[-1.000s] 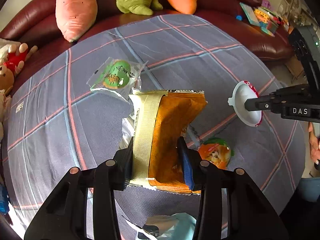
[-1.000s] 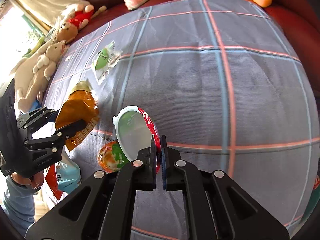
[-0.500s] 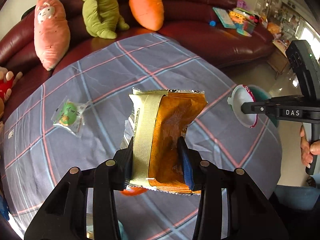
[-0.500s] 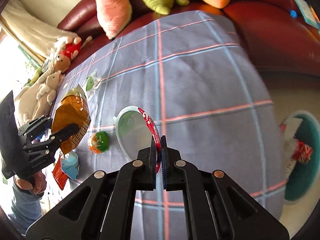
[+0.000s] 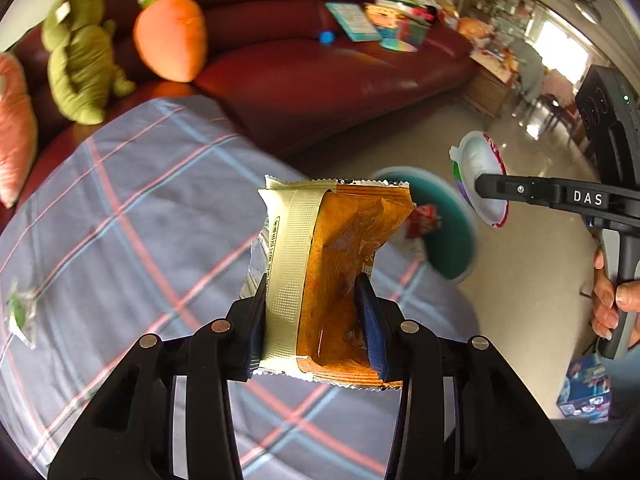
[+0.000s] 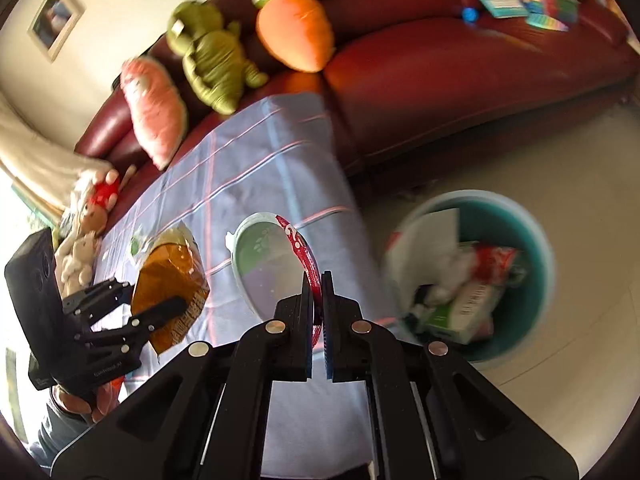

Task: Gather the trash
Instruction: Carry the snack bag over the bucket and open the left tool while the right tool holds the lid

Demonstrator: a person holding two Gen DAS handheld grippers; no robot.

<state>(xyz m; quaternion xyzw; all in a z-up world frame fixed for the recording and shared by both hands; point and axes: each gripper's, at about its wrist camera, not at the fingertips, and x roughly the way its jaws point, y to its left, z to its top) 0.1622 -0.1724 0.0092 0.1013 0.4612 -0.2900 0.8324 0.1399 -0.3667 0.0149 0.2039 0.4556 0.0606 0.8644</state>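
Snack wrapper [image 5: 328, 264] clamped in left hand-held gripper [image 5: 316, 312], right hand-held gripper [image 6: 316, 304] pinching lid [image 6: 272, 256].

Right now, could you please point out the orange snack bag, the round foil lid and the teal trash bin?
orange snack bag [image 5: 340, 264]: left wrist view, on its orange front panel.
round foil lid [image 6: 266, 264]: right wrist view, on its pale inner face.
teal trash bin [image 6: 536, 240]: right wrist view, on its inner wall.

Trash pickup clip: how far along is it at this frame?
Done: the bin already holds wrappers. In hand: left gripper holds an orange snack bag; right gripper pinches a round lid; neither dropped yet. Left: a green wrapper on the tablecloth.
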